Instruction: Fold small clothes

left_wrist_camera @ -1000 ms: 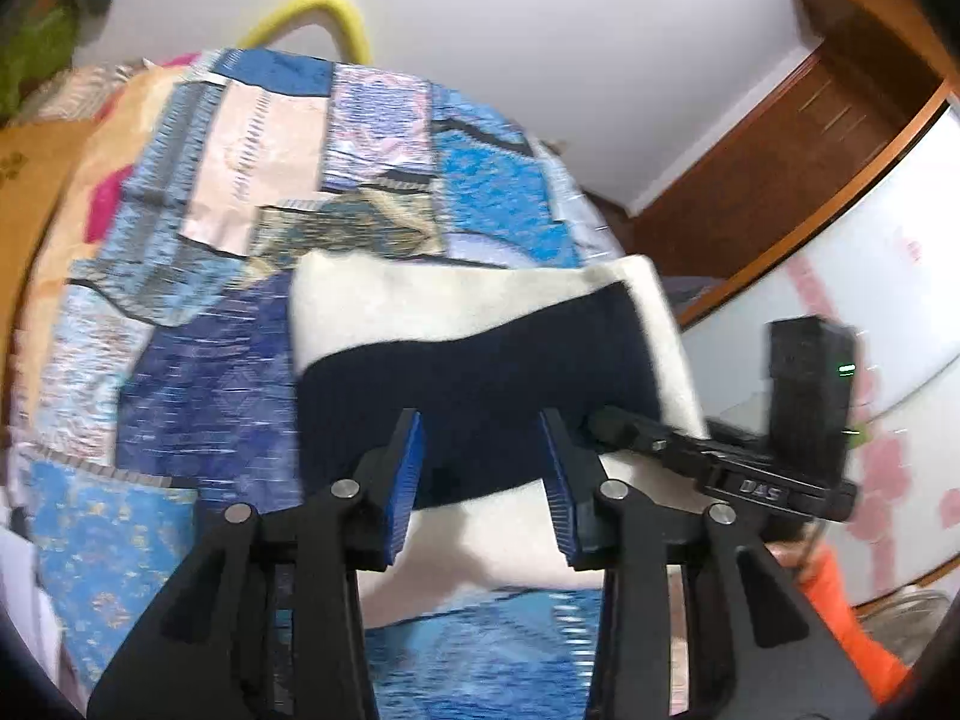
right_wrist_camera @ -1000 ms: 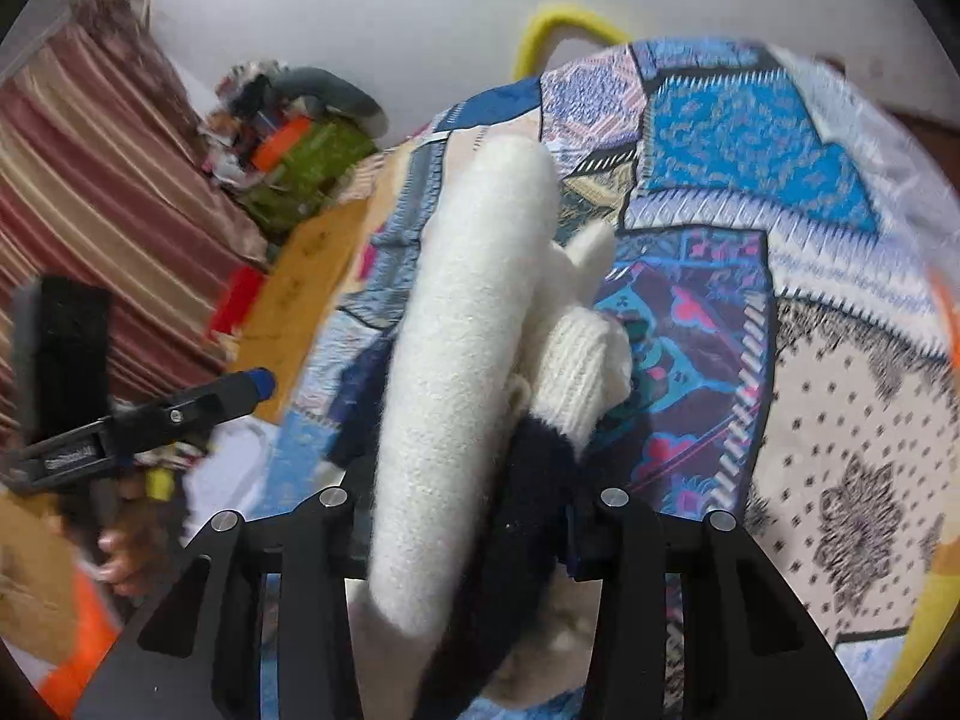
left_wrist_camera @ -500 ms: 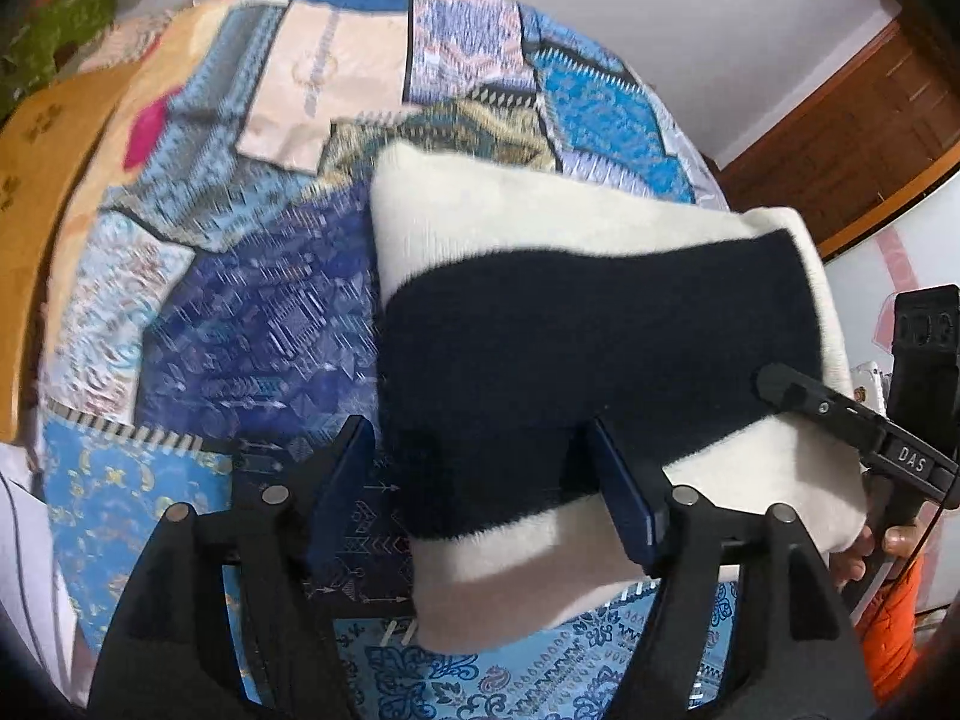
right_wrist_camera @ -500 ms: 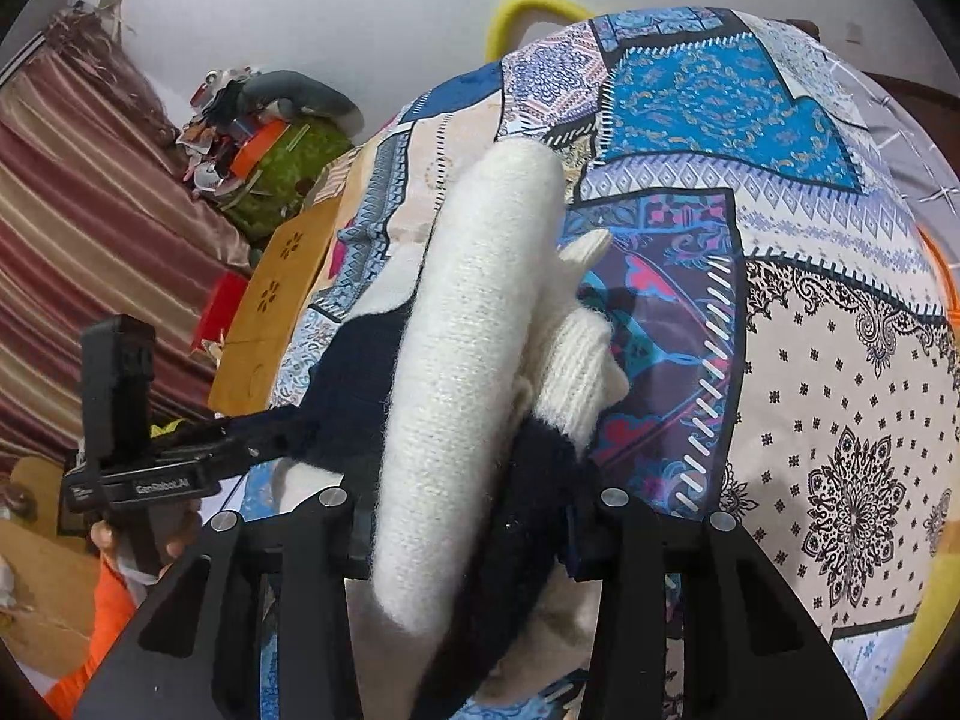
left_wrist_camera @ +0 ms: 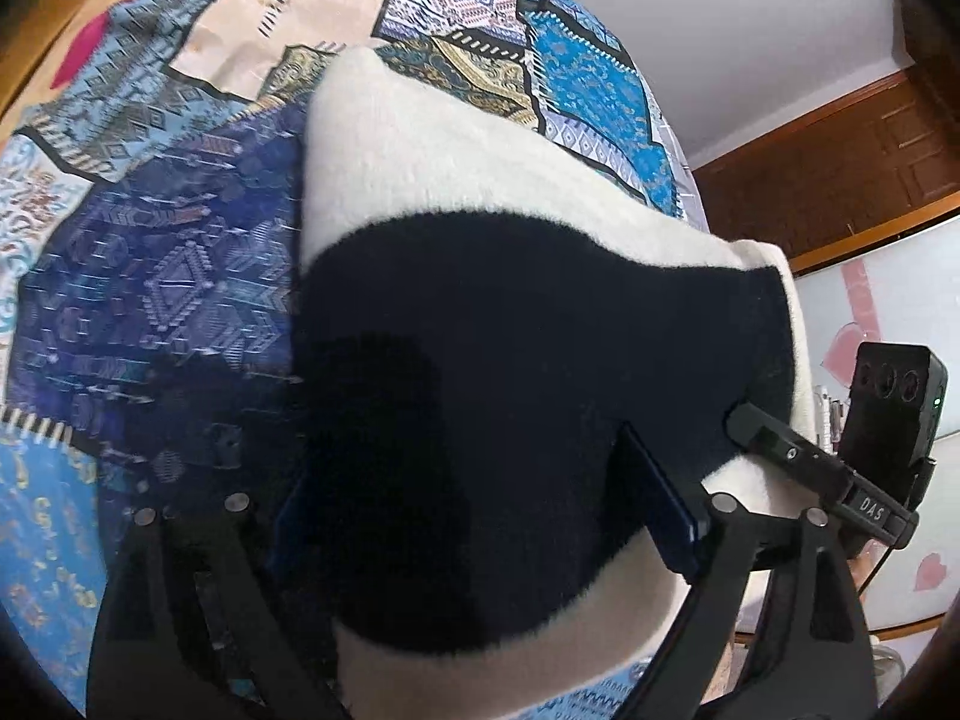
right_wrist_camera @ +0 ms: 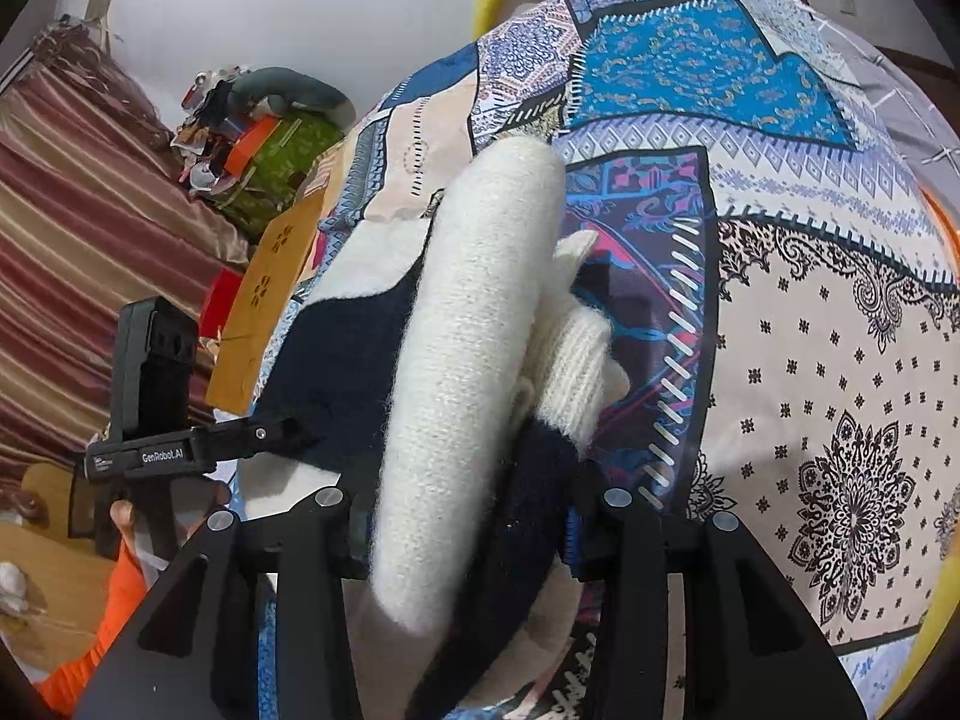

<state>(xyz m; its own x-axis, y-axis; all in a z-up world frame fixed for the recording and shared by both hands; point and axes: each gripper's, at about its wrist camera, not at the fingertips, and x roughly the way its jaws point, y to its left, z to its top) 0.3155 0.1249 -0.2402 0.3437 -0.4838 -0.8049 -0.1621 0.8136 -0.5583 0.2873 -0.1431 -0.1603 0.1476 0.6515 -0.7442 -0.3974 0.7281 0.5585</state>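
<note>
Cream and navy striped knitted sweater (left_wrist_camera: 528,324), already folded into a thick compact bundle, lies low over the patchwork bedspread (left_wrist_camera: 180,276) of the bed. Whether its whole underside rests on the cloth cannot be told; the left part looks settled, the right end is held.

Left gripper (left_wrist_camera: 480,504): fingers stand wide apart, having just been opening. The navy band of the sweater lies between them, but the pads do not press on it. The blue pad of one finger (left_wrist_camera: 660,504) shows clear against the wool. In the right wrist view the same left gripper (right_wrist_camera: 282,435) sits at the sweater's far edge, with a hand below it.

Right gripper (right_wrist_camera: 462,534): fingers clamped on the folded end of the sweater (right_wrist_camera: 468,372), several layers pinched together, a ribbed cream cuff (right_wrist_camera: 576,372) bulging out beside the main roll.

Judgement on progress: folding of this garment appears done, since layers are stacked and sleeves tucked in. The step in hand looks like setting the bundle down. One side is let go; the right grip is yet to be let go. The bundle may then need a pat flat, as the clamped end stands proud. No other small clothes show in these views, so how many remain cannot be told.
</note>
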